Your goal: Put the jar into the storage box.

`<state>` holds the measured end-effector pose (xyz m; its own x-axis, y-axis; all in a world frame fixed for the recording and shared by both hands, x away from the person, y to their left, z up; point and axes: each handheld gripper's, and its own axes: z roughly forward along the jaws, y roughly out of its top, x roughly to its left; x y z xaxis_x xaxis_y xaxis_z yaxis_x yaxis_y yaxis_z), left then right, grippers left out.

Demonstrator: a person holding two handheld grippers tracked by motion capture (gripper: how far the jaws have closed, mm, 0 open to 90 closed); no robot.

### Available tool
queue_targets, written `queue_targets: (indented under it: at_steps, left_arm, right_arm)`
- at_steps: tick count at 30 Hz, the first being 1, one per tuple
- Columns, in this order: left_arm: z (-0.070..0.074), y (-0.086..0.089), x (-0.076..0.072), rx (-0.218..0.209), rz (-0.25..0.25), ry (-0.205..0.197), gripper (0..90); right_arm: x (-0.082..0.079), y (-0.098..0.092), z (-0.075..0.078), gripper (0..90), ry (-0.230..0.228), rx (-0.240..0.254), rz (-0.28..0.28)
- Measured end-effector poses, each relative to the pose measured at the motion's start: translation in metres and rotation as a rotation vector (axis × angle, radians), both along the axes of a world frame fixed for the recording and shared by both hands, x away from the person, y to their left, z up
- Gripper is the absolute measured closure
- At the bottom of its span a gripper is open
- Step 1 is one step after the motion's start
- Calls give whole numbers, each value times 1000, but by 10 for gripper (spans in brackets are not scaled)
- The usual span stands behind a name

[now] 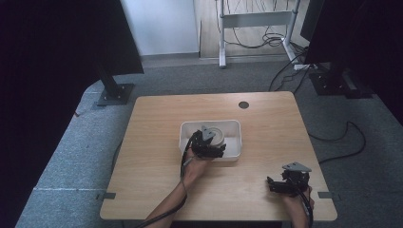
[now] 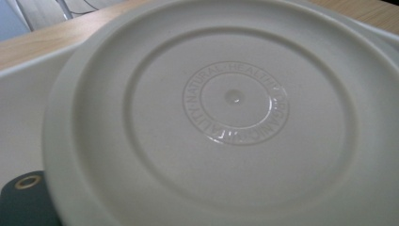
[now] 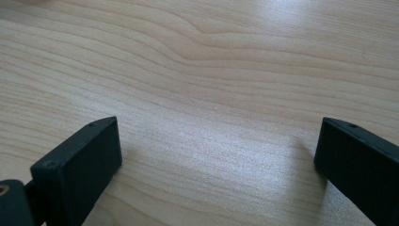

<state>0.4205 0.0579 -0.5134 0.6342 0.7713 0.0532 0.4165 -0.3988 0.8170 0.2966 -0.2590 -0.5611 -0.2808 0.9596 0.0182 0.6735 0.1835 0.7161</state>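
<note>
High view: a person works two hand-held grippers at a wooden bench (image 1: 157,190). The left gripper (image 1: 211,148) reaches into a white rectangular tray (image 1: 234,127) set near the bench's middle, where a round, pale plate (image 1: 216,135) lies or leans inside the tray's left half. The right gripper (image 1: 277,185) rests well apart, at the near right corner of the bench, pointing leftward across bare wood.

Left gripper view: the plate (image 2: 226,122) is seen very close, showing a moulded ring of raised lettering around a central dimple; this is probably its underside, though the close framing leaves that uncertain. A strip of the tray's (image 2: 23,89) white wall lies behind it at left, with the bench edge beyond. Only a dark corner of one jaw appears at lower left, so whether the left gripper is clamped on the plate's rim or merely set against it cannot be told.

Right gripper view: the two black jaws stand wide apart over bare wood grain, holding nothing.

Governing relation: the plate lies directly ahead of, and against, the left gripper, its face tilted toward that gripper's camera; the left hand is much the nearer, so any lift out of the tray falls to it.
</note>
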Motion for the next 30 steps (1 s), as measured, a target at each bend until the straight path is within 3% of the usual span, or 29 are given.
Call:
queue_targets:
  at_steps: [14, 23, 30]
  left_arm:
    - [-16, -6, -1, 29, 59, 7, 100]
    - [-20, -11, -5, 88, 88, -10, 100]
    - [-20, -11, -2, 74, 104, 29, 99]
  right_arm:
    - [0, 0, 0, 6, 1, 0, 1]
    - [0, 0, 0, 6, 1, -1, 1]
    - [0, 0, 0, 6, 0, -1, 1]
